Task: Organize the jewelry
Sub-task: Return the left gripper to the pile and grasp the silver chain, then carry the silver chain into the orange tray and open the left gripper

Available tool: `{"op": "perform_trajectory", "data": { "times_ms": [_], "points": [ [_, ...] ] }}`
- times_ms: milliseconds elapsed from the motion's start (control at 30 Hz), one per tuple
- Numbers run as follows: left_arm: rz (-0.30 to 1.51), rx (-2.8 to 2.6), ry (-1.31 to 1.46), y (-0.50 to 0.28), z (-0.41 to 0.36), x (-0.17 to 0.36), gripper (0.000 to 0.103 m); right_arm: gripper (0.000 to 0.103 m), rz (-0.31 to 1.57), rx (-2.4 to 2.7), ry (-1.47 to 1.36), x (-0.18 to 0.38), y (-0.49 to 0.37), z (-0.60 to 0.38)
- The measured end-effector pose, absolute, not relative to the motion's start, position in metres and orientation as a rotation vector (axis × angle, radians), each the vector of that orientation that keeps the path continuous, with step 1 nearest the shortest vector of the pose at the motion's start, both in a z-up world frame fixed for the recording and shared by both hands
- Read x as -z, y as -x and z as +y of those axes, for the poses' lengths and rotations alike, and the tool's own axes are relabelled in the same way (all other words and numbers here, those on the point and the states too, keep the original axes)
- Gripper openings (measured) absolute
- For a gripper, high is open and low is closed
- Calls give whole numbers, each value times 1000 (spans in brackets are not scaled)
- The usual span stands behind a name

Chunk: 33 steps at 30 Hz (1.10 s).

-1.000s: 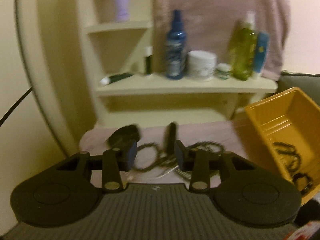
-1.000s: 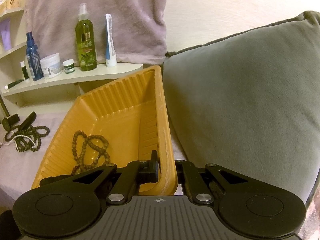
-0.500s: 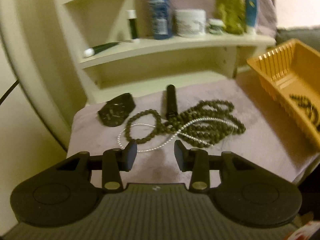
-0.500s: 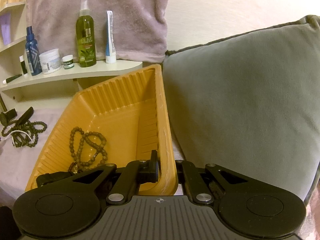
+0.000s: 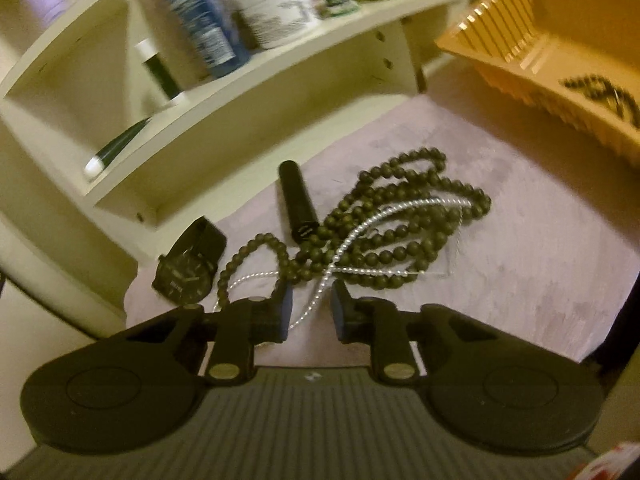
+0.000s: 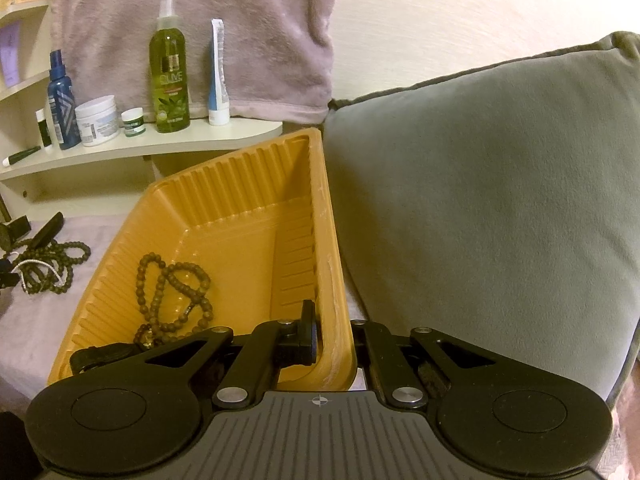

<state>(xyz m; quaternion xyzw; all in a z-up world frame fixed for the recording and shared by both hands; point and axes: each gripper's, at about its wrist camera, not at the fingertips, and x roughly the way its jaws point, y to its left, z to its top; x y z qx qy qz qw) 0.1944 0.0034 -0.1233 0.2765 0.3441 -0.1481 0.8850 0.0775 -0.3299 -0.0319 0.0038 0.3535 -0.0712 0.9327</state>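
1. Orange plastic is what your right gripper [image 6: 336,340] holds: its jaws are closed on the near right wall of the orange tray [image 6: 240,184], one finger inside and one outside.
2. One brown bead string [image 6: 172,292] lies coiled on the tray floor, at its near left part. A dark strap-like piece [image 6: 100,356] lies at the near edge of the tray; what it is I cannot tell.
3. Just right of the tray a grey cushion [image 6: 500,200] stands, touching the tray wall.
4. Your left gripper [image 5: 312,308] is low over the mauve cloth [image 5: 540,260]. Its jaws have just been closing and now stand narrow. The silver chain [image 5: 356,236] passes between the fingertips, but the pads do not press on it as far as the blurred view shows.
5. The chain is tangled with a pile of dark bead necklaces [image 5: 400,216] in the middle of the cloth, well apart from the tray at the far right.
6. Near the pile, on the left, lies a black watch [image 5: 184,272], and a black tube [image 5: 298,204] touches the beads on the far side.
7. Behind, a cream shelf [image 6: 180,144] carries a blue bottle [image 6: 62,108], a white jar [image 6: 98,120] and a green spray bottle [image 6: 170,76].
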Motion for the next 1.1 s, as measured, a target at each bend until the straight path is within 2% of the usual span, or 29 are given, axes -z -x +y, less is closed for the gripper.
{"op": "perform_trajectory", "data": {
  "times_ms": [33, 67, 100, 267, 633, 1100],
  "points": [
    [715, 310, -592, -195, 2, 124, 11, 4, 723, 146, -9, 32, -77, -330],
    [714, 308, -609, -194, 0, 124, 3, 4, 723, 147, -10, 32, -78, -330],
    [713, 308, -626, -194, 0, 124, 2, 4, 723, 146, -10, 32, -78, -330],
    [663, 290, -598, -187, 6, 104, 2, 4, 720, 144, -13, 32, -77, -330],
    [529, 306, -419, -182, 34, 10, 2, 4, 702, 136, -19, 29, -74, -329],
    [380, 349, -365, -170, 18, -65, 2, 4, 686, 129, -19, 27, -72, -326]
  ]
}}
